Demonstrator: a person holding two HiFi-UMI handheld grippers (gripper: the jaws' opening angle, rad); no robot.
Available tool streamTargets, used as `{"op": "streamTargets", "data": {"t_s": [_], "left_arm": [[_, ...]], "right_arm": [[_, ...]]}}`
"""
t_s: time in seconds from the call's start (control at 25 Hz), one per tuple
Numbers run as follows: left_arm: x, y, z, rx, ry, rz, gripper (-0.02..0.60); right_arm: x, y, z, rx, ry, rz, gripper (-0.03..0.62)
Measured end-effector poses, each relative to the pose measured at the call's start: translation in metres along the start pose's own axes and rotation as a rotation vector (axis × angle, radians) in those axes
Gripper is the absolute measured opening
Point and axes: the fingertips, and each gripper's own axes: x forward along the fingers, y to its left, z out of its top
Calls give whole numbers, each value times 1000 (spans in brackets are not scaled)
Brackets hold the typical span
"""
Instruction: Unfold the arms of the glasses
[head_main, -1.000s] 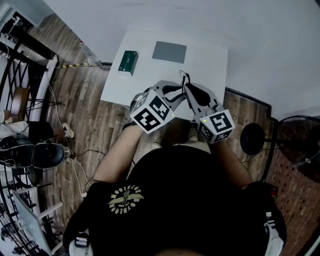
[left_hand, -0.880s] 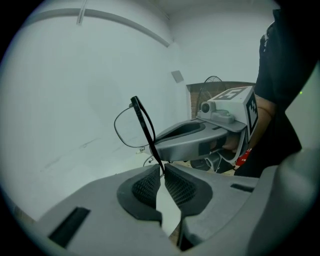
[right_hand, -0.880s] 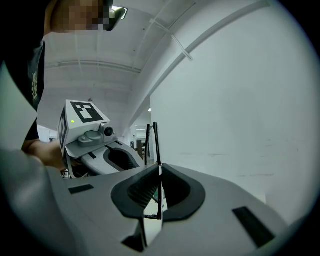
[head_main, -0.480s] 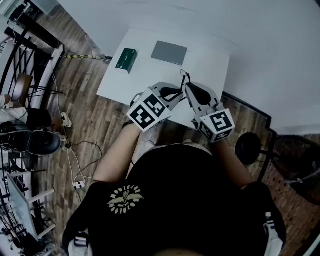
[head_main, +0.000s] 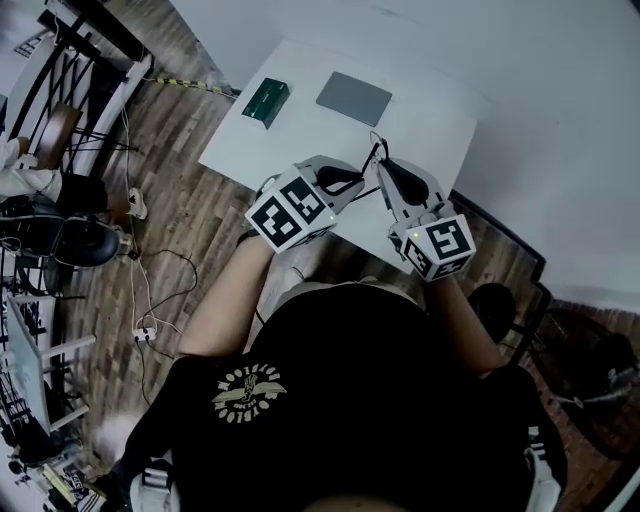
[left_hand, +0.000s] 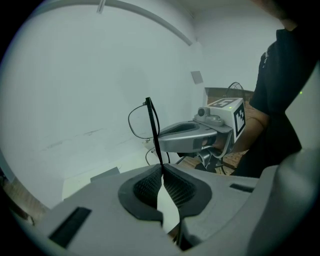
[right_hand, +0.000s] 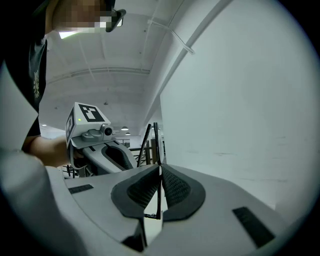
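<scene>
Wood-plank floor (head_main: 190, 230) with loose cables, white counter (head_main: 430, 130) set against a pale wall. Nearest the head camera: the person's black shirt (head_main: 350, 400) with a pale emblem, bare forearms reaching forward. Both tools meet above the counter's near edge, marker cubes toward the body, tips converging. Left tool (left_hand: 161, 169): jaws have just been closing and now stand pinched together, the ribbed pads (left_hand: 145, 186) clamped on a thin black arm of the glasses (left_hand: 151, 125), which rises straight up out of the grip. A wire lens rim loops off to the left of that arm, in the air, clear of the counter. Right tool (right_hand: 160, 169): jaws likewise drawn tight on a slim black part of the same glasses; probably the other arm or the frame edge, the view is too edge-on to be sure. So the glasses hang between the two tools, held from both sides, above the counter. Beyond them, on the far half of the counter: a green box (head_main: 265, 101) near the left edge, and a flat grey case (head_main: 354, 98) lying apart to its right.
</scene>
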Motion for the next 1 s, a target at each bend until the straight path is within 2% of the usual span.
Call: {"op": "streamTargets", "data": {"t_s": [0.24,0.72,1.0], "left_arm": [[2,-2,3,-16,6,38,18],[-4,-19,13,-19,20,95,18],[-19,-18,9,-27,47,133,18]], "right_arm": [[-8,-12,-1,-27,-1,31,18],[-34,-33,-4,-127,5,16,18],[-34,-33,-15,-94,12,25,18]]}}
